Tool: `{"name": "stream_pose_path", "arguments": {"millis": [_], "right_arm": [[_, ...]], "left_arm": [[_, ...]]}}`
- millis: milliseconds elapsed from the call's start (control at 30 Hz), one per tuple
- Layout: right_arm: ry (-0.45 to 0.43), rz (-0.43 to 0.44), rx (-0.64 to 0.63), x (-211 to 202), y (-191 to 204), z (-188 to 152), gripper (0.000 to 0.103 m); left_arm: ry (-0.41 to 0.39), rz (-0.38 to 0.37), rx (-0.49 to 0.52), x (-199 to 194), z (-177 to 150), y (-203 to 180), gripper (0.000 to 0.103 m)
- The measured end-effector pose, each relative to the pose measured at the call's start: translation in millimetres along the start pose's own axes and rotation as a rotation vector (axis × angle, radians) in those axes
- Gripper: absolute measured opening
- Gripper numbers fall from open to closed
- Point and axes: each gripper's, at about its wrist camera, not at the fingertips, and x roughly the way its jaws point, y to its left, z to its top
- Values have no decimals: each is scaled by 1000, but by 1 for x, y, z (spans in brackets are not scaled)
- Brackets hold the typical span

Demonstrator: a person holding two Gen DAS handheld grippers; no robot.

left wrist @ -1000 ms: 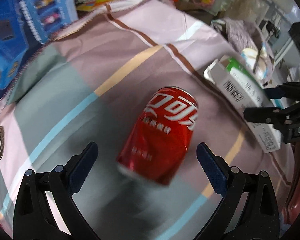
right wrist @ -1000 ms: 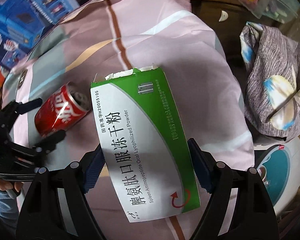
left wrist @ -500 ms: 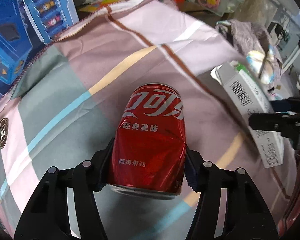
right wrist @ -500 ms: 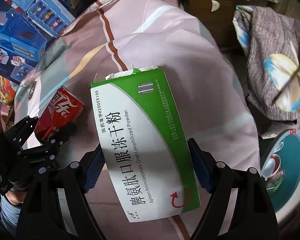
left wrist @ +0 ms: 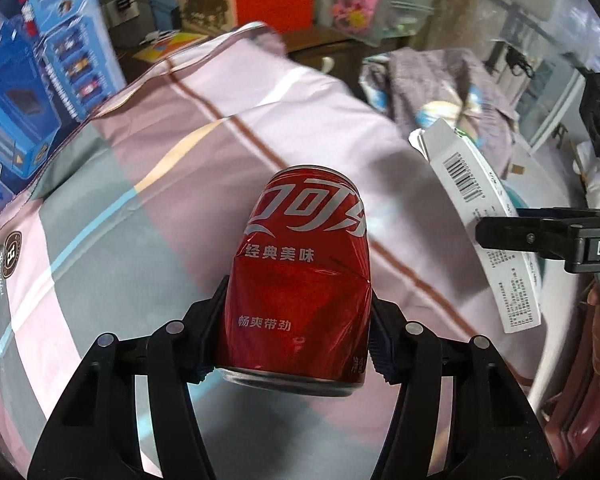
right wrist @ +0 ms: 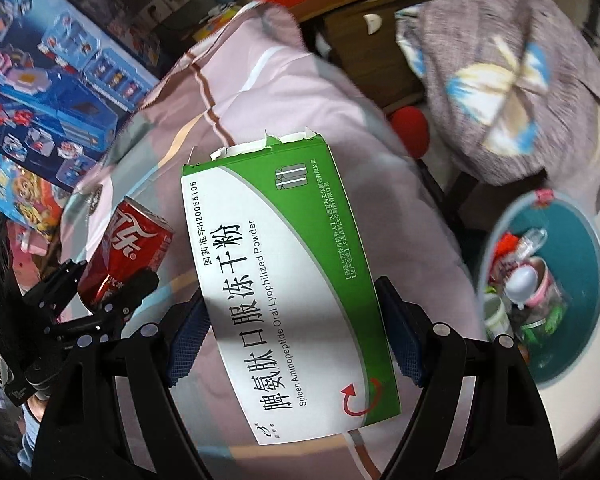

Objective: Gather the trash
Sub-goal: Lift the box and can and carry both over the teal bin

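My left gripper (left wrist: 296,332) is shut on a dented red cola can (left wrist: 300,280) and holds it above the checked pink and grey bedsheet (left wrist: 140,200). The can (right wrist: 128,252) and left gripper (right wrist: 104,292) also show at the left of the right wrist view. My right gripper (right wrist: 296,332) is shut on a green and white medicine box (right wrist: 284,280) with a torn top flap. The box (left wrist: 484,220) and right gripper (left wrist: 540,236) show at the right of the left wrist view.
A teal bin (right wrist: 572,280) holding several pieces of trash stands on the floor to the right of the bed. A grey patterned cloth (right wrist: 512,80) lies beyond it. Blue toy boxes (right wrist: 40,80) stand along the bed's left side. A red ball (right wrist: 410,128) lies by the bed.
My left gripper closed on the cola can and lifted it off the sheet. My right gripper, still holding the box, moved toward the right, bringing the teal bin into view.
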Motion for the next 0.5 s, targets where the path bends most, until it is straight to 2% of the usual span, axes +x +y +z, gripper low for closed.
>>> {"name": "stream_pose_path", "arguments": {"millis": [133, 500], "right_arm": [[-53, -1, 36, -29, -32, -14, 75], [-198, -63, 232, -113, -162, -46, 75]], "left_arm": [[-11, -30, 39, -10, -1, -38, 61], [-1, -129, 147, -6, 11, -147, 61]]}}
